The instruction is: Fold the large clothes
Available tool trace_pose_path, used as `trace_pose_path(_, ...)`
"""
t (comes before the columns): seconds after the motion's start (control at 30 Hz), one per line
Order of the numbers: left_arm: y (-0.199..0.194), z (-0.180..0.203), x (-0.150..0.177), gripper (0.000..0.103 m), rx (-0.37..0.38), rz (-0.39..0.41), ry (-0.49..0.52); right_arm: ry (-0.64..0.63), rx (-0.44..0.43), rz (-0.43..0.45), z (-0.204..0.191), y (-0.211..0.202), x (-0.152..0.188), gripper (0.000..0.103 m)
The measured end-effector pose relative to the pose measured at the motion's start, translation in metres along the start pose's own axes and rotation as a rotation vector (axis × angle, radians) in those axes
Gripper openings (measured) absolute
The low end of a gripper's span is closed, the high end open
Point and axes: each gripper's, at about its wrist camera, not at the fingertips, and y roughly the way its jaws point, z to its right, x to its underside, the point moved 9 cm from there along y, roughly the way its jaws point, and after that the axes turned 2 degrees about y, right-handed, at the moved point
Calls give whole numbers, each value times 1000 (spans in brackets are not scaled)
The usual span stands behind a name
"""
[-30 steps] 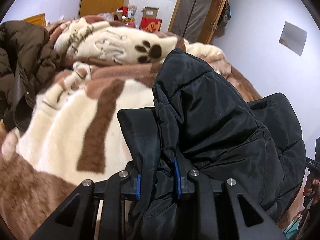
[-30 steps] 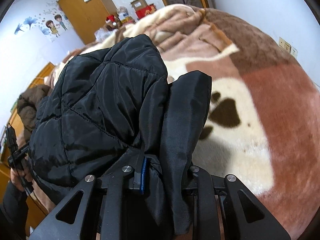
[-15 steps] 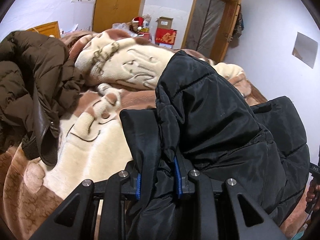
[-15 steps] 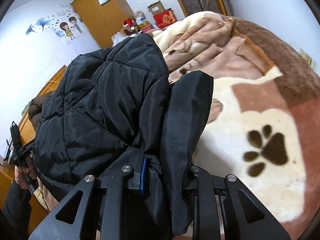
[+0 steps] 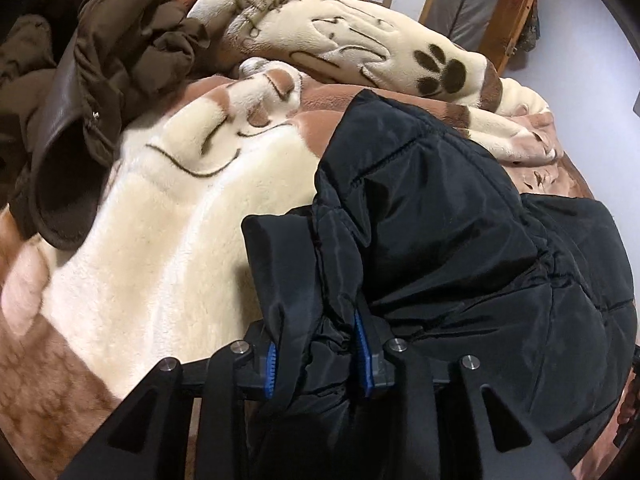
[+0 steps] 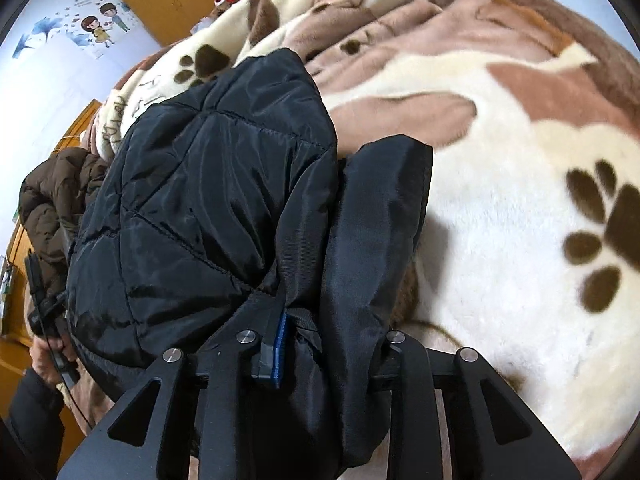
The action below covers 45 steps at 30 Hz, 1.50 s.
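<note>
One plush fleece blanket (image 5: 168,248), cream with brown patches and dark paw prints, covers the whole bed and fills most of both views. Over it lies the black quilted puffer jacket (image 5: 460,240), bunched into a mound at the near edge of the bed, with a smooth black cuff or hem flap standing up beside the padded part. Behind it on the left, well apart, a brown puffer coat (image 5: 100,40) sits crumpled on the blanket. Both claws have jacket fabric between their blue pads, and the jaws of each have just been opening. On the left gripper (image 5: 318,360) the blue pads still flank a gathered fold and touch it on both sides. On the right gripper (image 6: 332,356) only the left blue pad shows, against the cloth; the other is buried under the flap. At the far left of the right view, a hand (image 6: 48,356) holds the other gripper's handle
</note>
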Motion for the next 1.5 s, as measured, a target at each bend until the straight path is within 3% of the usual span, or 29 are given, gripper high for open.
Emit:
trace_pose_path(0.07, 0, -1, 1, 37, -9, 2, -1, -9, 8, -4, 1, 1, -1, 34)
trace_pose_path(0.17, -2, -6, 2, 52, -49, -4, -21, 0, 24, -14, 2, -2, -1, 40)
trace_pose_path(0.4, -38, -16, -12, 51, -120, 42, -36, 30, 41, 19, 0, -34, 1, 50)
trace_pose_path(0.5, -61, -14, -23, 51, -136, 90, -31, 15, 77, 91, 0, -59, -7, 52)
trace_pose_path(0.6, -76, 6, -34, 53, -106, 133, 9, -17, 82, 165, -13, -78, -16, 52)
trace_pose_path(0.73, -65, 44, -42, 54, -70, 134, 92, -97, 89, 161, -38, -63, -23, 52)
trace_pose_path(0.83, -38, 62, -37, 55, -79, 93, 138, -118, 130, 109, -41, -33, -25, 52)
trace_pose_path(0.9, -21, 62, -34, 60, -100, 76, 141, -111, 173, 56, -29, -11, -20, 52)
trace_pose_path(1.07, -14, 58, -33, 68, -111, 91, 116, -94, 168, 62, -15, -7, -16, 57)
trace_pose_path(1.33, -81, 74, -14, 68, -102, 155, 108, -85, 149, 129, -28, -61, 6, 57)
trace_pose_path(1.5, -134, 100, 31, 68, -89, 168, 95, -111, 112, 141, -50, -92, 51, 57)
